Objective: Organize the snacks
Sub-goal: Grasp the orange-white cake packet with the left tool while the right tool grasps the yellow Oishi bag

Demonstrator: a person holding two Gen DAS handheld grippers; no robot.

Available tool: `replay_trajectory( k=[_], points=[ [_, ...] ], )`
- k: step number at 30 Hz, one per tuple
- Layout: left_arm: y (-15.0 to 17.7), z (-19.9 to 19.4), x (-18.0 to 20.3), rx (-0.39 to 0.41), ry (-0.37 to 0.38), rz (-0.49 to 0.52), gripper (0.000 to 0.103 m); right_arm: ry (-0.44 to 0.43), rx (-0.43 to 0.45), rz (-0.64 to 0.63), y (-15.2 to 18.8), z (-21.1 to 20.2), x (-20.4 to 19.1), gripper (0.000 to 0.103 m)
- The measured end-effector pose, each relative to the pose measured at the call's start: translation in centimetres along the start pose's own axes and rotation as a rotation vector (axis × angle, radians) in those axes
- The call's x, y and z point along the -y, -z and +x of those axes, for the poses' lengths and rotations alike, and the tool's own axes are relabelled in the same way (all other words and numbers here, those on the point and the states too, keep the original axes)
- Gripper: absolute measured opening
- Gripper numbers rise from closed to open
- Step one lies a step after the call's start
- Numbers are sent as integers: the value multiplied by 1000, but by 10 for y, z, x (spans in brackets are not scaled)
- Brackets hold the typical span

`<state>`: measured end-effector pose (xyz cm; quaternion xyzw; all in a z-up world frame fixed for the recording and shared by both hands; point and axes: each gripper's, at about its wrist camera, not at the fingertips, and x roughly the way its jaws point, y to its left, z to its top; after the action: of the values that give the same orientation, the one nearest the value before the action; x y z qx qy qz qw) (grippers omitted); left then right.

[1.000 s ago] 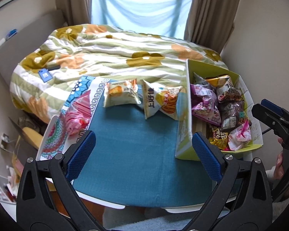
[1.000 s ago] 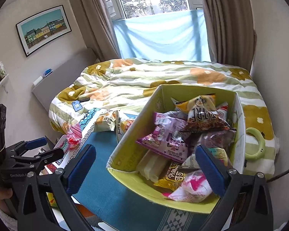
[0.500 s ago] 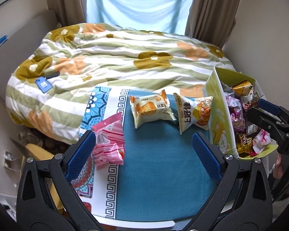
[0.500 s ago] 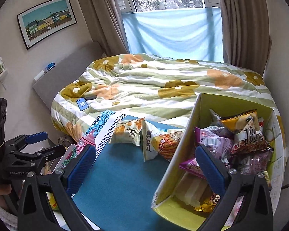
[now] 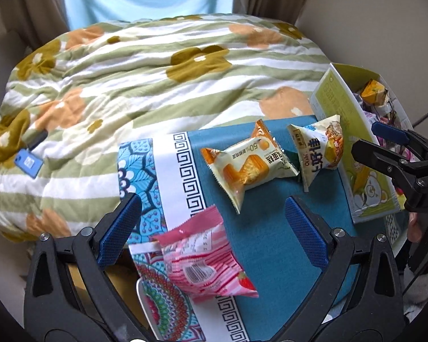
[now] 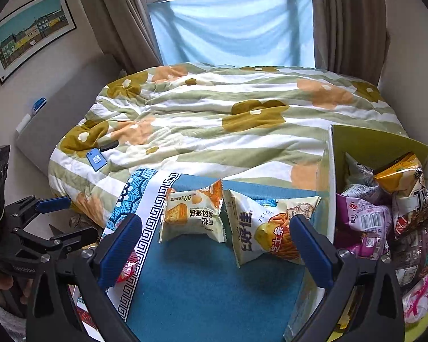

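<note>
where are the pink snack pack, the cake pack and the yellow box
pink snack pack (image 5: 205,262), left wrist view, middle of the wrapper
cake pack (image 5: 249,165), left wrist view, centre of its printed face
yellow box (image 6: 369,145), right wrist view, bare inner back wall

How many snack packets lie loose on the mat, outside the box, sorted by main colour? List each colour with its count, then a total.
Pink packet: 1
Cream-and-orange packets, the cake packet and the sticks packet: 2
Total loose on the mat: 3
Packets inside the box are not counted; too many overlap to tell.
</note>
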<state>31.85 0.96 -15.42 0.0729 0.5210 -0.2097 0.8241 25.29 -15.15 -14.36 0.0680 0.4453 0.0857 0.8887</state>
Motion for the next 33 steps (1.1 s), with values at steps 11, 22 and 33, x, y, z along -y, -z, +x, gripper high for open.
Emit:
replay_trajectory(
  k=[11, 22, 33],
  points=[
    [-42, 96, 48, -143, 182, 434, 100, 151, -15, 302, 11, 41, 18, 103],
    [-35, 139, 53, -192, 242, 532, 99, 252, 103, 617, 24, 43, 18, 103],
    [-32, 160, 54, -213, 255, 567, 72, 229, 193, 956, 57, 60, 34, 103]
  ],
)
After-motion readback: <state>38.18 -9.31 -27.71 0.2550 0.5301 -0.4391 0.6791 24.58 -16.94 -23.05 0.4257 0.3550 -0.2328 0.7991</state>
